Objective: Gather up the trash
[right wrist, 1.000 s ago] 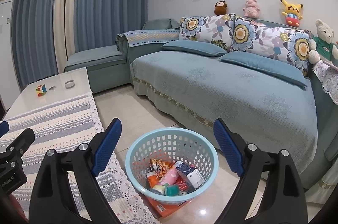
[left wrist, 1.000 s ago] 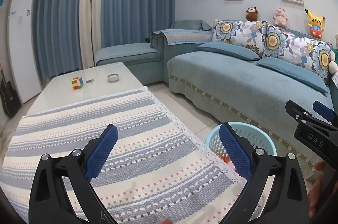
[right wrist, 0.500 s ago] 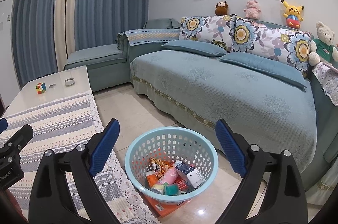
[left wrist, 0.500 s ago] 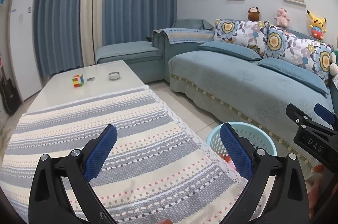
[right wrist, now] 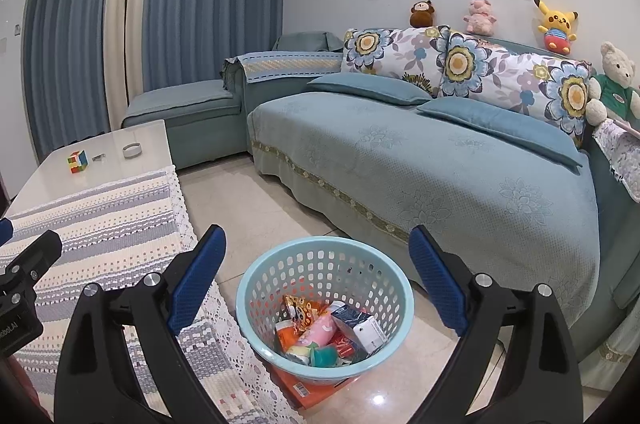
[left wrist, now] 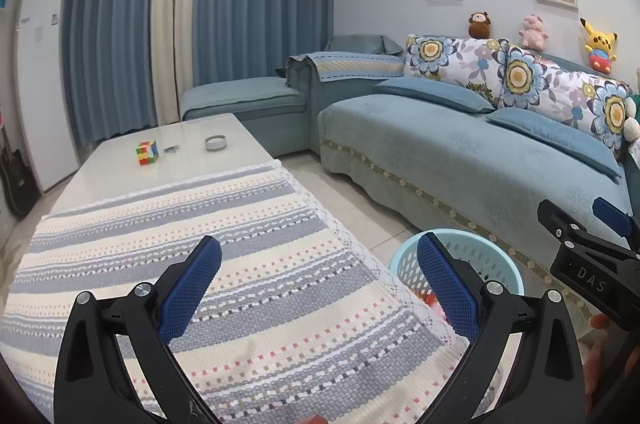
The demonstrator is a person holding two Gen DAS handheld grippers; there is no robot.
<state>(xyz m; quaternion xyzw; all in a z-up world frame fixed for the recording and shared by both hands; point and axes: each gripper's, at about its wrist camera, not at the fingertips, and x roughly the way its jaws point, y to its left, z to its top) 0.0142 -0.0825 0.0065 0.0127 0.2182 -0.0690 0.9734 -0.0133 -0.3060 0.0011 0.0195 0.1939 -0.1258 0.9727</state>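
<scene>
A light blue perforated basket (right wrist: 320, 256) stands on the tiled floor between the table and the sofa, filled with several wrappers and small cartons (right wrist: 332, 328). My right gripper (right wrist: 318, 256) hovers above it, open and empty. My left gripper (left wrist: 318, 264) is open and empty over the striped tablecloth (left wrist: 200, 244); the basket's rim (left wrist: 492, 248) shows past its right finger. Each gripper appears at the edge of the other's view: the right one (left wrist: 588, 244), the left one (right wrist: 24, 264). An orange flat packet (right wrist: 308, 388) lies under the basket.
The white coffee table (left wrist: 120, 176) holds a colour cube (left wrist: 147, 152), a small metal clip (left wrist: 172, 147) and a grey ring (left wrist: 216, 143) at its far end. A blue sofa (right wrist: 440, 164) with floral cushions runs along the right. A white fridge (left wrist: 40, 76) stands far left.
Both views have drifted very slightly; the grippers stay open and hold nothing. The basket and its contents have not moved.
</scene>
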